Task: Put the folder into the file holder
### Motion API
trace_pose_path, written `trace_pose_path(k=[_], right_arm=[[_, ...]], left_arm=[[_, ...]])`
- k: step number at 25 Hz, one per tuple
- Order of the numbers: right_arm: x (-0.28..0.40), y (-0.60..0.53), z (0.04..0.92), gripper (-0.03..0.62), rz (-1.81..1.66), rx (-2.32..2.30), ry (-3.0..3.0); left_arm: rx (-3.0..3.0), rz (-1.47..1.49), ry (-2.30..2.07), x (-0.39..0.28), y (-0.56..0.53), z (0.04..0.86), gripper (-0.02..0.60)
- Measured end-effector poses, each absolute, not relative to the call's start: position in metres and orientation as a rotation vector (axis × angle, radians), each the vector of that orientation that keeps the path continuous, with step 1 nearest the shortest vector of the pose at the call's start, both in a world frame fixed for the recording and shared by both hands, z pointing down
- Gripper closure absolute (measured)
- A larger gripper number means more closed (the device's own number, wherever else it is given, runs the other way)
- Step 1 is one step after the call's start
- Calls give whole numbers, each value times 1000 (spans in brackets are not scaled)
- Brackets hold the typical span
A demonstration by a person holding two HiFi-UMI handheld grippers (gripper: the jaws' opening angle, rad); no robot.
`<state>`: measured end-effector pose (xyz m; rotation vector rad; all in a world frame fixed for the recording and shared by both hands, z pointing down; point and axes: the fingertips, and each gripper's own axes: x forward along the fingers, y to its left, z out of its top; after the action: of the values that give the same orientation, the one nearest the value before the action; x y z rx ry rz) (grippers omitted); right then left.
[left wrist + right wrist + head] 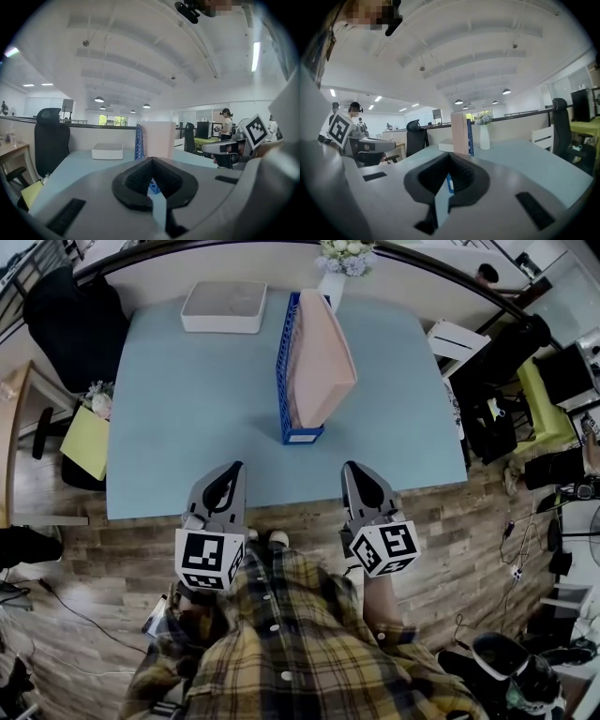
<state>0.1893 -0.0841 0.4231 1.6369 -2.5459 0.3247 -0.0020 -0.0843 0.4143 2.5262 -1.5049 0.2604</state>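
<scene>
Already the folder [322,357] stands in the blue holder [286,381] at mid-desk [187,427], well apart from the left tool [233,469] and right tool [351,469], both clenched empty, so the task looks done, with only a withdrawal left.

Left gripper [151,161] jaws together, empty. Beyond, pink folder [158,139] upright in blue file holder [138,143]; white box [107,151] left of it.
</scene>
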Motion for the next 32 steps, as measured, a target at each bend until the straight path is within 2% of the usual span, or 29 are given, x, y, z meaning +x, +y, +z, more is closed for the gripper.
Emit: trace_pose_path(k=[32], right_arm=[[183,-91,425,592,326,1625,-2541]], left_arm=[[2512,259,-1509,-8,-90,416,592]])
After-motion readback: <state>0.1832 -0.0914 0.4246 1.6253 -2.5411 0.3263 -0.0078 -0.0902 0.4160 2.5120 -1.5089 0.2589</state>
